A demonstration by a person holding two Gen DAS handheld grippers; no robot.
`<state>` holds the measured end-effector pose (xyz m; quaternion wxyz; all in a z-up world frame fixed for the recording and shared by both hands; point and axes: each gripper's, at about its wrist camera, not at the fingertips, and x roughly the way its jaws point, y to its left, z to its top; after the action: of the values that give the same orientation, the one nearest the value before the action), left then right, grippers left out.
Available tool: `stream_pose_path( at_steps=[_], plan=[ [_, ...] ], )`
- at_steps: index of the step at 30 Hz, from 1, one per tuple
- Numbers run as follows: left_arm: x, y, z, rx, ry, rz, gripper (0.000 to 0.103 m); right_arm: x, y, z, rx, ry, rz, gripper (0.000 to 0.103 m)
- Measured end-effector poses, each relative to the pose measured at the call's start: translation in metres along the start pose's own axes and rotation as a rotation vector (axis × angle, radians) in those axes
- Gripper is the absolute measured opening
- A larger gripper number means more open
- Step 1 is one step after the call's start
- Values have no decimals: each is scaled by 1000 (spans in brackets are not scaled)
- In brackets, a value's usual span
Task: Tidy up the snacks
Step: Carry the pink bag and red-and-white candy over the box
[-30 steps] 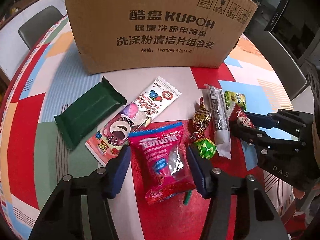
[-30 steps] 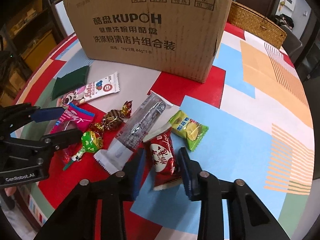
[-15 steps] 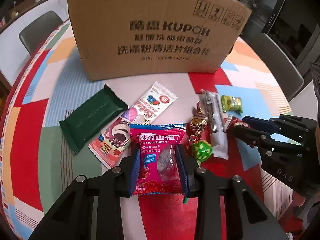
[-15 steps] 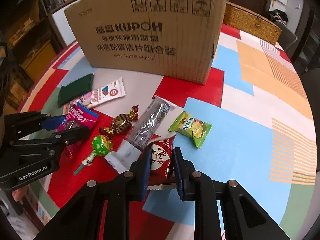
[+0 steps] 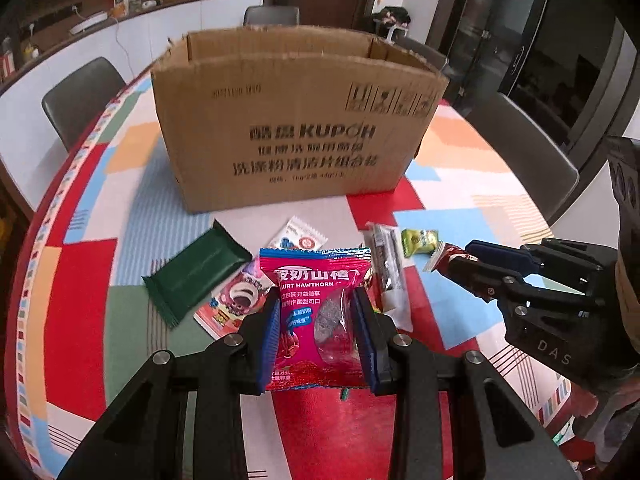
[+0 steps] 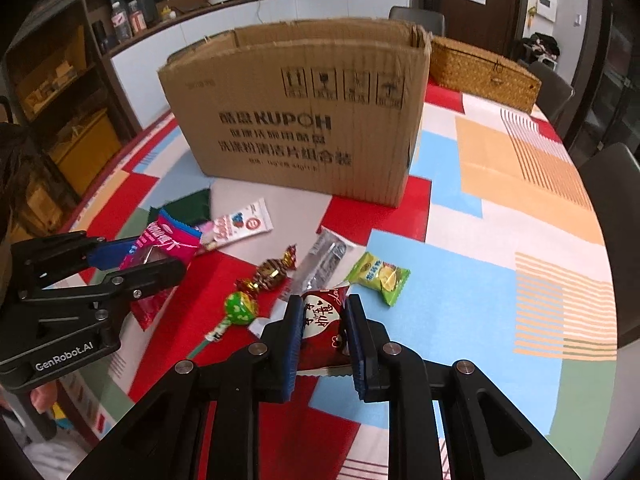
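Pink snack pack (image 5: 316,316) clamped in left claw (image 5: 318,334); red packet (image 6: 322,326) in right claw (image 6: 322,338).

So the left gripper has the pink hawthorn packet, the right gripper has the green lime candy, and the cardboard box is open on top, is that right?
Not quite. The right gripper is shut on the dark red packet, as the right wrist view shows; the green lime candy lies on the table beside it. The rest holds: the left gripper grips the pink hawthorn packet, and the cardboard box is open on top.

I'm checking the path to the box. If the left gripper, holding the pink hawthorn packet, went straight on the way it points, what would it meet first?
Probably the front wall of the cardboard box, not its open top. The left gripper seems lifted above the snacks, though depth is unclear.
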<state>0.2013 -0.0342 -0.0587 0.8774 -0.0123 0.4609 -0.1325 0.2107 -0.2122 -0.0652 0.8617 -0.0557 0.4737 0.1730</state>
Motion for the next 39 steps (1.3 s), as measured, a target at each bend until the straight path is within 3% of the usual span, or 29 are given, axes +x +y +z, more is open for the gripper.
stream_pose_path(
  at_steps=[13, 23, 32, 39],
  plan=[
    [-51, 2, 26, 15, -155, -3, 34, -42, 12, 28, 7, -159, 4, 23],
    [-78, 10, 61, 44, -276, 35, 34, -61, 16, 65, 24, -273, 16, 23],
    [-89, 21, 97, 68, -347, 69, 34, -68, 16, 103, 39, -345, 9, 23],
    [-81, 30, 129, 66, -344, 60, 34, -64, 11, 133, 43, -356, 12, 23]
  ],
)
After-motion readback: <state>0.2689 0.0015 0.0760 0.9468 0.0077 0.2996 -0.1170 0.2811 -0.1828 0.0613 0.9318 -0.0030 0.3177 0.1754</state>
